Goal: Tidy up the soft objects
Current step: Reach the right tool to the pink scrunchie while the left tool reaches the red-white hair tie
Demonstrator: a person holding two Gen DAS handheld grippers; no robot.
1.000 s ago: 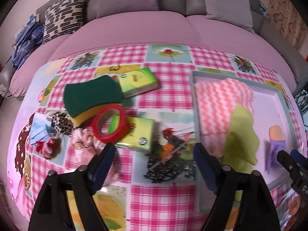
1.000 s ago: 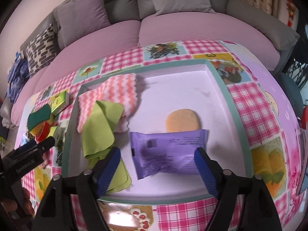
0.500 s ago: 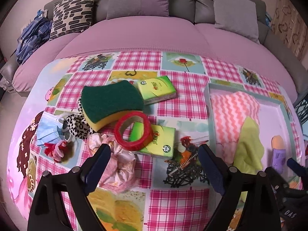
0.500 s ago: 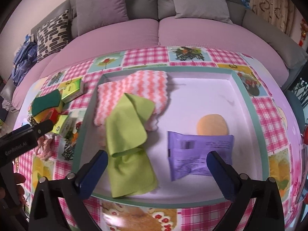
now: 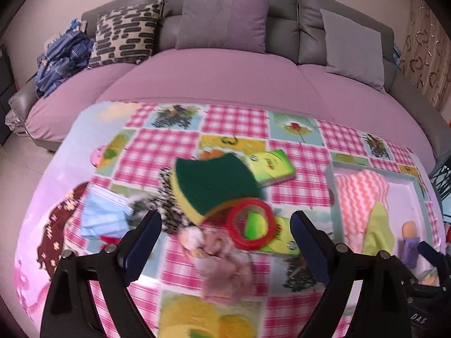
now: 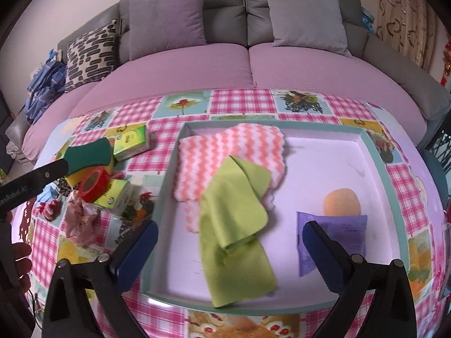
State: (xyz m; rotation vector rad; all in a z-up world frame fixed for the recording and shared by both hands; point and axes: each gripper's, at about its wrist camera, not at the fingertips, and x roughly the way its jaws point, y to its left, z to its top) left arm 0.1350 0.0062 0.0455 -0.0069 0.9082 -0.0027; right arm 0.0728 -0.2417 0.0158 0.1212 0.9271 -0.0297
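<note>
- The left gripper hangs over a cluttered patch of the surface, which wears a pink checked cloth with picture squares. Its jaws stand wide and hold nothing.
- Below it lie a green and yellow sponge, a red tape roll resting on a green tissue pack, and a crumpled pink cloth between the jaws' tips in the view.
- A second green tissue pack sits just behind the sponge. A blue face mask and a leopard-print scrunchie lie to the sponge's left.
- The right gripper hangs over a shallow white tray with a teal rim. Its jaws are spread wide, empty.
- In the tray a pink zigzag cloth lies at the far left, with a lime green cloth draped over it and reaching the near rim.
- A purple packet lies at the tray's right, partly behind the right finger, touching an orange round sponge behind it.
- A grey sofa with cushions stands behind the surface.
</note>
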